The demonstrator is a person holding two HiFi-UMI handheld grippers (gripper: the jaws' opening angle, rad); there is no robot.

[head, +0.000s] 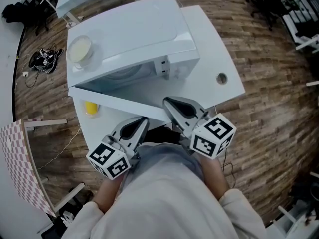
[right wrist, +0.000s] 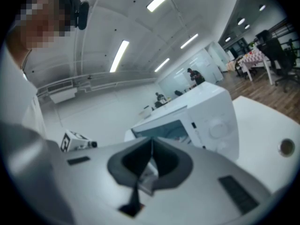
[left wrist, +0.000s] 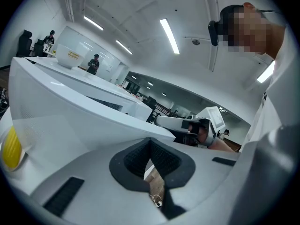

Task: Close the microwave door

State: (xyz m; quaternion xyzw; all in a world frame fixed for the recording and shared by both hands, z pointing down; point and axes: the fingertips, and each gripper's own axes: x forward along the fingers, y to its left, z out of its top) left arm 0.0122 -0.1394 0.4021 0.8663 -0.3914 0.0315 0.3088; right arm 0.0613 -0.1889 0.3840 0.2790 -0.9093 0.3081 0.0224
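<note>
Microwave door open, free edge toward person

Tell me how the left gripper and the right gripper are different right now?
The right gripper reaches further forward, its tip at the open microwave door's free corner; the left gripper ends just short of the door's edge. The left gripper slants rightward, the right gripper leftward. Both are shut and empty; whether either touches the door is unclear.
</note>
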